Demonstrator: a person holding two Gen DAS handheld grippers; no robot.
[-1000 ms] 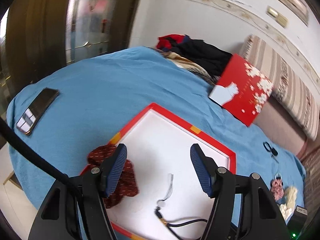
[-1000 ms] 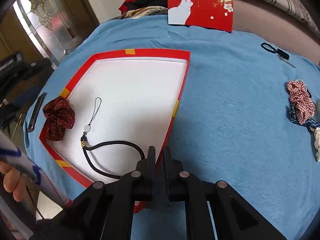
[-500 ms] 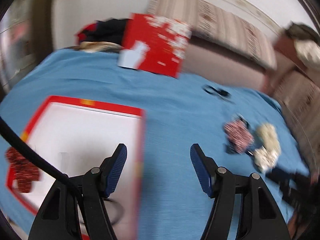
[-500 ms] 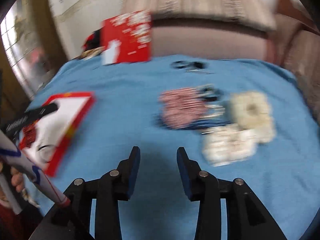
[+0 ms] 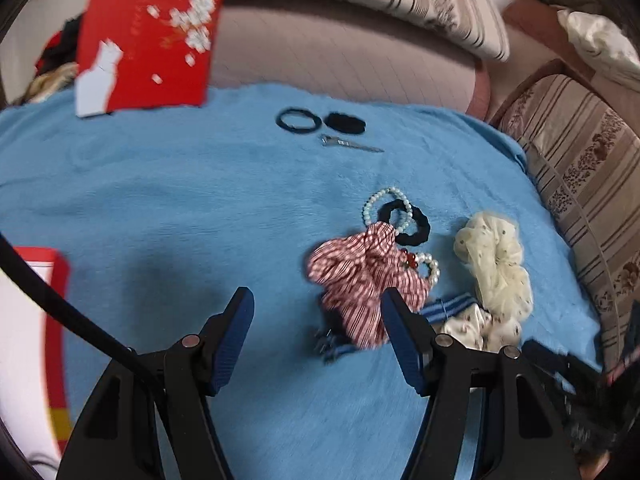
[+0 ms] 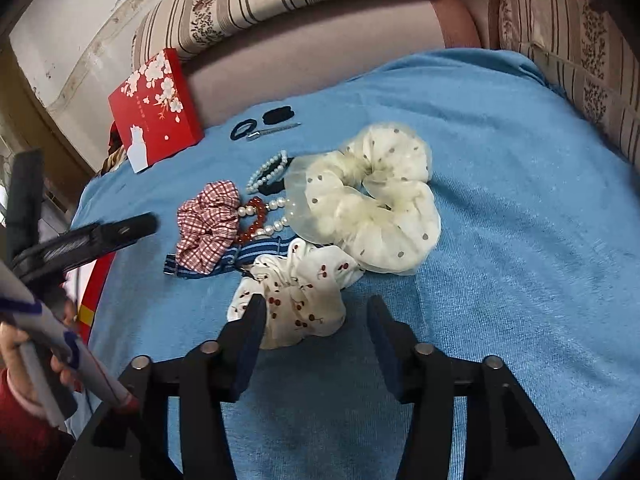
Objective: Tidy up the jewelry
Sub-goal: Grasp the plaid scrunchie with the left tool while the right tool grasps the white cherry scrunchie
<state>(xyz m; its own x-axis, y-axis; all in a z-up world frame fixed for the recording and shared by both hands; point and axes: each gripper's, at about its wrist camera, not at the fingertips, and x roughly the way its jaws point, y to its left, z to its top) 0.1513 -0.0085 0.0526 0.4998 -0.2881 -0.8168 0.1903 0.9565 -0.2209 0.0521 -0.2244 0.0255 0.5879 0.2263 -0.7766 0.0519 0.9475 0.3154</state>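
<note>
- The right gripper (image 6: pixel 314 322) is hanging released over the blue cloth (image 6: pixel 500 200); its jaws have just been opening, with only the edge of the cherry scrunchie (image 6: pixel 296 296) lying between the fingertips, untouched.
- The left gripper (image 5: pixel 316 316) is also gaping with nothing gripped, and the red checked scrunchie (image 5: pixel 360 276) is lying just ahead by its right finger.
- The cream dotted scrunchie (image 6: pixel 368 200) is crowding the pile, touching the pearl bracelets (image 6: pixel 268 168) and the striped band (image 6: pixel 256 250).
- Black hair ties (image 5: pixel 298 120) and a clip (image 5: pixel 352 144) are lying well apart, near the red box lid (image 5: pixel 148 36).
- The red tray (image 5: pixel 56 300) is showing only at the left edge.
</note>
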